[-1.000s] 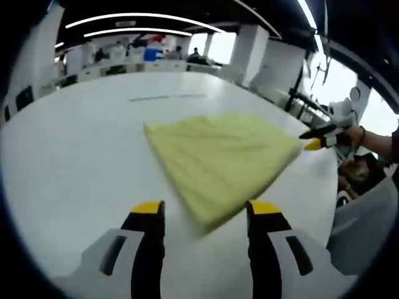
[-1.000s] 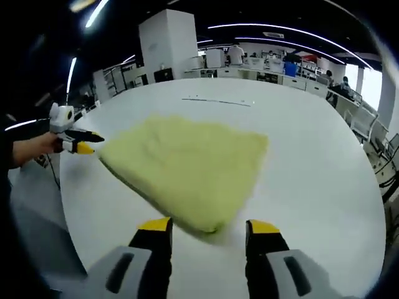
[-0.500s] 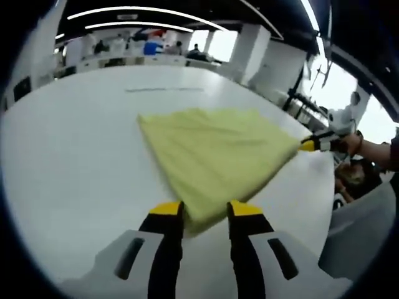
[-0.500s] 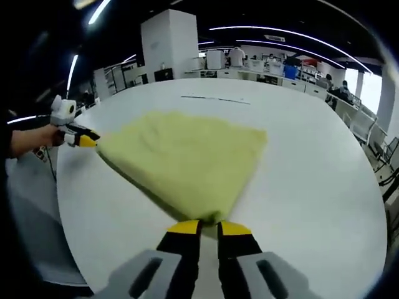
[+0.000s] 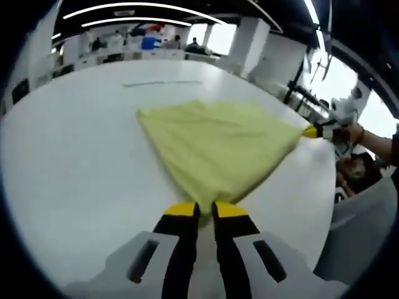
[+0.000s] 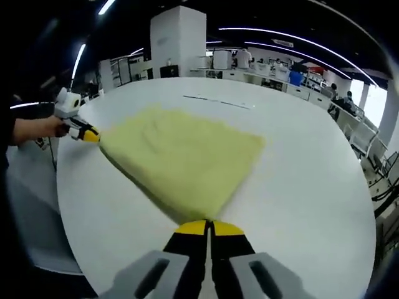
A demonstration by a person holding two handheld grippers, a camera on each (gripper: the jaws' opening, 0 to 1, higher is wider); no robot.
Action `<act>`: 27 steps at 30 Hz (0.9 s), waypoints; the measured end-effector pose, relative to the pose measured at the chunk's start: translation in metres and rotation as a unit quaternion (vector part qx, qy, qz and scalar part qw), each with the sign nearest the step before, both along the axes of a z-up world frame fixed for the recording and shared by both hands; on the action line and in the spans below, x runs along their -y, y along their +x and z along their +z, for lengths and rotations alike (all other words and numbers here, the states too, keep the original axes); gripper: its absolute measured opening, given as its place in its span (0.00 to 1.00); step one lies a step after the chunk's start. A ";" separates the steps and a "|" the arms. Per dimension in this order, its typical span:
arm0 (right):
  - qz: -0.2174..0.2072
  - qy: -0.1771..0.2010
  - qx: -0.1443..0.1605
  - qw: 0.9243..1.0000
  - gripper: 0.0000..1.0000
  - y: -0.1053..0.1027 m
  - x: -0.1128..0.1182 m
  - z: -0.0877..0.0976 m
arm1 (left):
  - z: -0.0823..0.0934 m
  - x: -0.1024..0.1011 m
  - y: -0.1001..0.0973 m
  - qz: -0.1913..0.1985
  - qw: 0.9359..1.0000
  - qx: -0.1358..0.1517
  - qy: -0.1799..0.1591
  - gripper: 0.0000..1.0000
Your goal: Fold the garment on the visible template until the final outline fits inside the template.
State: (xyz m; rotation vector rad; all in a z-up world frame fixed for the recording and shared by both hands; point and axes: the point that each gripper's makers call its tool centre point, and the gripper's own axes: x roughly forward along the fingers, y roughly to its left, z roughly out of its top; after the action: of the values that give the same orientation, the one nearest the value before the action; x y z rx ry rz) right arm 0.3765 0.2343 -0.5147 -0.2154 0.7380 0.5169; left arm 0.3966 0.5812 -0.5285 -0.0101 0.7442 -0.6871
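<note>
A pale yellow folded garment [image 5: 215,148] lies on the white table [image 5: 75,156]. In the left gripper view, my left gripper [image 5: 206,210] is shut on the garment's near corner. My right gripper [image 5: 312,131] holds the far right corner there, a hand behind it. In the right gripper view, the same garment [image 6: 181,156] spreads ahead. My right gripper [image 6: 209,227] is shut on its nearest corner, and my left gripper [image 6: 89,134] pinches the far left corner. A thin dark template line [image 6: 218,101] crosses the table beyond the cloth.
The table's rounded edge [image 6: 68,205] runs close to the left in the right gripper view. Desks, white pillars [image 6: 177,40] and people stand in the background. A chair [image 6: 360,128] is past the far right edge.
Both grippers went from open to shut, each closing on a near corner of the yellow garment. The cloth's corners now look pulled taut between them.
</note>
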 end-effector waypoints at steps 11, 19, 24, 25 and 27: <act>0.009 -0.021 -0.017 1.000 0.00 -0.003 0.000 -0.007 | -0.003 -0.006 -0.007 -0.022 0.999 -0.012 0.020 0.02; 0.000 -0.019 -0.027 0.999 0.00 -0.004 0.001 -0.011 | -0.003 -0.008 -0.010 -0.030 0.999 -0.006 0.031 0.00; -0.001 -0.013 -0.034 0.999 0.00 -0.008 0.002 -0.013 | -0.001 -0.010 -0.013 -0.031 0.999 -0.003 0.032 0.00; -0.001 -0.013 -0.035 0.999 0.00 -0.009 0.002 -0.013 | -0.001 -0.010 -0.014 -0.032 0.999 -0.002 0.034 0.00; 0.000 -0.010 -0.037 0.999 0.00 -0.011 0.002 -0.014 | -0.001 -0.011 -0.016 -0.036 0.999 0.000 0.039 0.00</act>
State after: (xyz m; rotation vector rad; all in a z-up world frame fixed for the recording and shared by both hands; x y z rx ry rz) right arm 0.3657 0.2327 -0.5282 -0.2163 0.8149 0.5188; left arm 0.3807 0.5920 -0.5295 0.0882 0.7740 -0.7264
